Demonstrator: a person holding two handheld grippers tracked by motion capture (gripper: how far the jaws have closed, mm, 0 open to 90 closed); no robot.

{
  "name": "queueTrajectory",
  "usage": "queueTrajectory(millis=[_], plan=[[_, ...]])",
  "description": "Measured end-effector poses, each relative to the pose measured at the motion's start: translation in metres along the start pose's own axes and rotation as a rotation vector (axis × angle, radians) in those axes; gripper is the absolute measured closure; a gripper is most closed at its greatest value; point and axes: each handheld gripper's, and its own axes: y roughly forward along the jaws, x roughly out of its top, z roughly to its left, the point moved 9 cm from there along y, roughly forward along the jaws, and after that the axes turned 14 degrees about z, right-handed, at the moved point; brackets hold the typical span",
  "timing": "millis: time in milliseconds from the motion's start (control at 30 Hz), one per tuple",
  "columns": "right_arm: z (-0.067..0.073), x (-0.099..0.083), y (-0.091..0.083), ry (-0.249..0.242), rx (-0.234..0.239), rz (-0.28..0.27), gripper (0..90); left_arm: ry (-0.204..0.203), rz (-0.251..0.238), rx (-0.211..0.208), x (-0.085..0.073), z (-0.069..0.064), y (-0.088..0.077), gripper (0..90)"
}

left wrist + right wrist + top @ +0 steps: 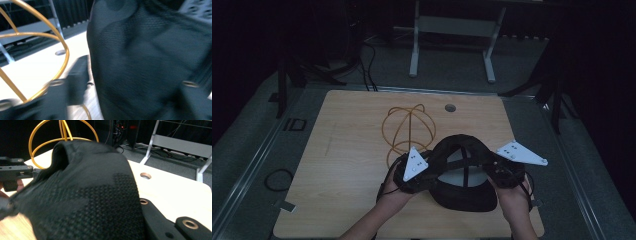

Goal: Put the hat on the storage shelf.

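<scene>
From above, both grippers' fingers grasp the black cap point(464, 172); up close, its mesh weave shows.

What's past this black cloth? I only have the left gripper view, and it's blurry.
Observer: From the high view it's a cap, opening up, brim toward the person, held off the table between the two grippers.
Operator: Where is the other gripper?
Observer: The right gripper is at the cap's far side from yours, the left gripper at the near one; each seems to pinch the rim, though cloth hides the jaws.
Operator: And that gold ring I see?
Observer: It's part of a round wire frame standing on the table just beyond the cap.
Operator: Anything else on the table?
Observer: A small round hole near its far edge.
</scene>
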Motion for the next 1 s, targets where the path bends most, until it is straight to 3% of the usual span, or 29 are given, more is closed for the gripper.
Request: queueTrajectory(millis=[67, 100, 167, 233, 367, 567, 733, 1000], plan=[[0.001, 0.0, 0.0, 0.001, 0.003, -0.002, 88.9, -0.001, -0.005, 0.009, 0.002, 0.0, -0.001, 53.8], [0.002, 0.0, 0.0, 0.0, 0.006, 0.0, 88.9, -0.011, -0.018, 0.015, 0.006, 0.001, -0.003, 53.8], [0.004, -0.003, 0.0, -0.002, 0.013, 0.005, 88.8, -0.011, -0.027, 0.041, 0.008, 0.003, -0.005, 76.1], [0.005, -0.006, 0.001, -0.002, 0.017, 0.011, 88.8, -0.004, -0.03, 0.059, 0.01, 0.004, -0.006, 87.3], [0.004, -0.009, 0.001, 0.006, 0.012, 0.006, 88.8, 0.007, -0.029, 0.042, 0.014, 0.0, -0.009, 88.3], [0.007, -0.018, -0.002, 0.011, 0.038, 0.014, 88.5, -0.03, -0.036, 0.019, 0.026, 0.0, -0.016, 88.7], [0.004, -0.027, -0.007, 0.033, 0.031, 0.008, 86.9, -0.006, -0.03, 0.025, 0.035, -0.004, -0.017, 88.8], [0.0, -0.037, -0.008, 0.063, 0.037, 0.015, 70.3, -0.005, -0.047, 0.018, 0.05, -0.006, -0.021, 88.9]])
